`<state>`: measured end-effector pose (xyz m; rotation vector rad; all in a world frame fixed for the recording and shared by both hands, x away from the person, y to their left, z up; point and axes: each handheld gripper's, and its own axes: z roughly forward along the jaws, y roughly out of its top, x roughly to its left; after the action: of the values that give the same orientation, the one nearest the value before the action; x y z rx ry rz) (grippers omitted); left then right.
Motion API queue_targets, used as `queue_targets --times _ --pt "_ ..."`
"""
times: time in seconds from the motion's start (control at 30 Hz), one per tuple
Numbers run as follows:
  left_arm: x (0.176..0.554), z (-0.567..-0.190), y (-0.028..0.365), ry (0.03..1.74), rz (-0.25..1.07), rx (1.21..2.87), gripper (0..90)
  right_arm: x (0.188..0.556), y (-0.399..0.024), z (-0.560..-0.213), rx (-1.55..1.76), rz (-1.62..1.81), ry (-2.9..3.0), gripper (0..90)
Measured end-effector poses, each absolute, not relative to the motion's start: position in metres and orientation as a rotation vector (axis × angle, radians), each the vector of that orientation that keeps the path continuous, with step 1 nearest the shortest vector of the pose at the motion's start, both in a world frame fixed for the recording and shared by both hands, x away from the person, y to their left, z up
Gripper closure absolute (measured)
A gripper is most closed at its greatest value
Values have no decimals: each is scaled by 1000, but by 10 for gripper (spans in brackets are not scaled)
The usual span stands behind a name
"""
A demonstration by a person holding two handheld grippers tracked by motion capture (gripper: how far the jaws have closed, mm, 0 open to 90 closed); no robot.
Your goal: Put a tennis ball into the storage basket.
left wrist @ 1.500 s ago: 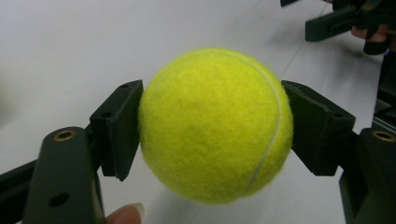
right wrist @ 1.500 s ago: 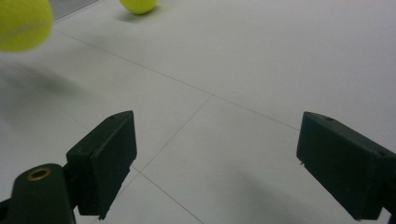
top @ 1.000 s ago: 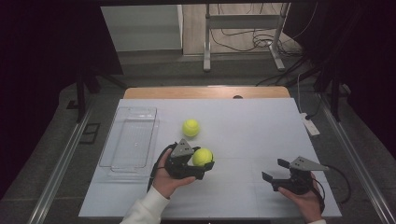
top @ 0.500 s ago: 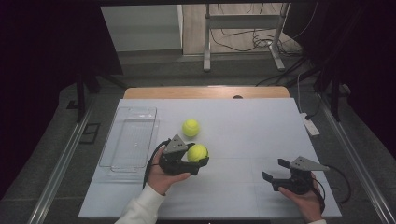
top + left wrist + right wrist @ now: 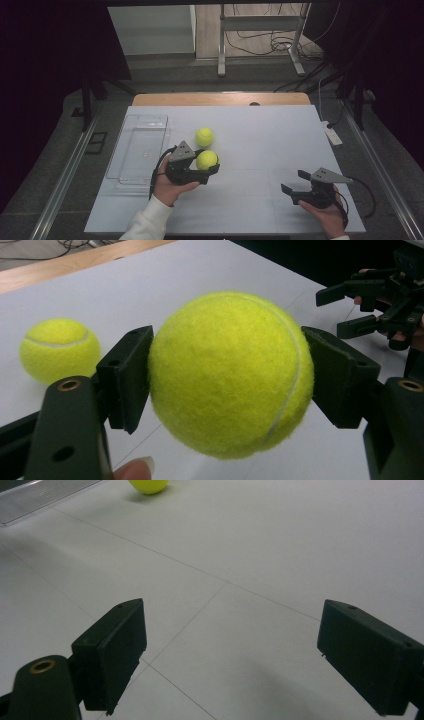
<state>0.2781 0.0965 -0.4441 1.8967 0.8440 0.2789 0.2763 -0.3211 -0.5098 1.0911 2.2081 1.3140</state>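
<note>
My left gripper point(image 5: 207, 162) is shut on a yellow tennis ball point(image 5: 206, 159), held just above the white table left of centre. In the left gripper view both pads press the sides of this ball point(image 5: 230, 375). A second tennis ball point(image 5: 204, 136) lies on the table just beyond it, also seen as a ball point(image 5: 59, 349) at left and a ball point(image 5: 148, 485) at the top edge. My right gripper point(image 5: 299, 186) rests low near the front right, jaws wide open with nothing between them point(image 5: 230, 655). It appears far off as the other gripper point(image 5: 347, 310).
A clear plastic tray point(image 5: 137, 150) lies on the left side of the table, its corner point(image 5: 35, 497) visible from the right gripper. A white power strip point(image 5: 332, 134) sits by the right edge. A wooden strip point(image 5: 220, 98) borders the table's far side.
My left gripper, still holding its ball, has shifted slightly left and toward the far ball. The right gripper has stayed put.
</note>
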Motion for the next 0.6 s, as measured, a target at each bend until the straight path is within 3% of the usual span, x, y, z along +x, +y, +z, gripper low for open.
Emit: queue_targets --times 0.6 --pt "283 -438 119 894 317 1852 268 277 -321 -510 1093 1310 2210 129"
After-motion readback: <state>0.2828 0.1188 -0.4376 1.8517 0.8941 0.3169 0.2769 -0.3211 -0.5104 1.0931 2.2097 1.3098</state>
